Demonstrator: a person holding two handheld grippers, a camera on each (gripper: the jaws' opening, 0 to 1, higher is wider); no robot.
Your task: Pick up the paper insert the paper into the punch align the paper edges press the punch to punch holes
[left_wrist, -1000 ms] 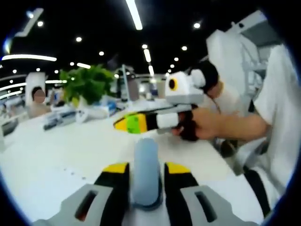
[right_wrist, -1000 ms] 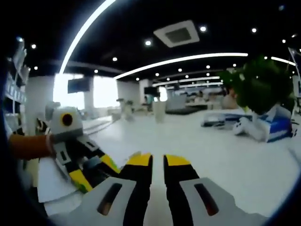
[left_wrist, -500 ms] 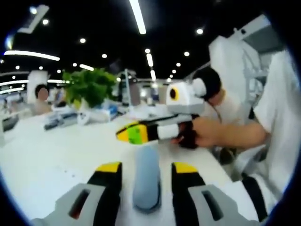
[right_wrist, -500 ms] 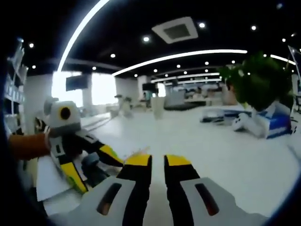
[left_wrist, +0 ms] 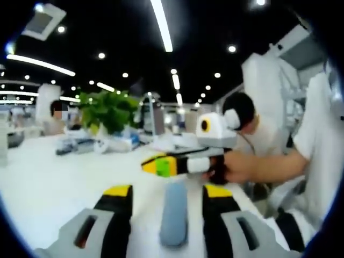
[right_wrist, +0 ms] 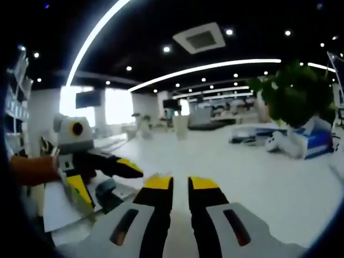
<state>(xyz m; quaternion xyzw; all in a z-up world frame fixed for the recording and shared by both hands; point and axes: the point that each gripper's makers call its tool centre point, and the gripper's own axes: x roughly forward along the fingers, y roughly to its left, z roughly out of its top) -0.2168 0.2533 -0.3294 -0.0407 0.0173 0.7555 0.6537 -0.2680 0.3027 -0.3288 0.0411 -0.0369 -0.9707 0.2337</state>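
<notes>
The grey-blue punch handle (left_wrist: 173, 214) lies between my left gripper's (left_wrist: 167, 192) jaws, which stand open with a gap on each side of it. From the right gripper view, the left gripper (right_wrist: 107, 180) is spread over the punch (right_wrist: 109, 191), which sits on white paper (right_wrist: 58, 208) at the table's left edge. My right gripper (right_wrist: 180, 183) is shut with nothing in it and hovers over bare table. It enters the left gripper view from the right, as the right gripper (left_wrist: 159, 165), just beyond the punch, with a hand (left_wrist: 239, 166) holding it.
The white table (right_wrist: 258, 183) stretches far ahead. A green potted plant (right_wrist: 295, 102) and blue-and-white boxes (right_wrist: 303, 142) stand at its far right. A person in white (left_wrist: 244, 121) sits behind the right gripper. A person's white sleeve (left_wrist: 322, 140) is on the right.
My left gripper's jaws have spread apart and let go of the punch handle they were squeezing. The right gripper stays shut in about the same place.
</notes>
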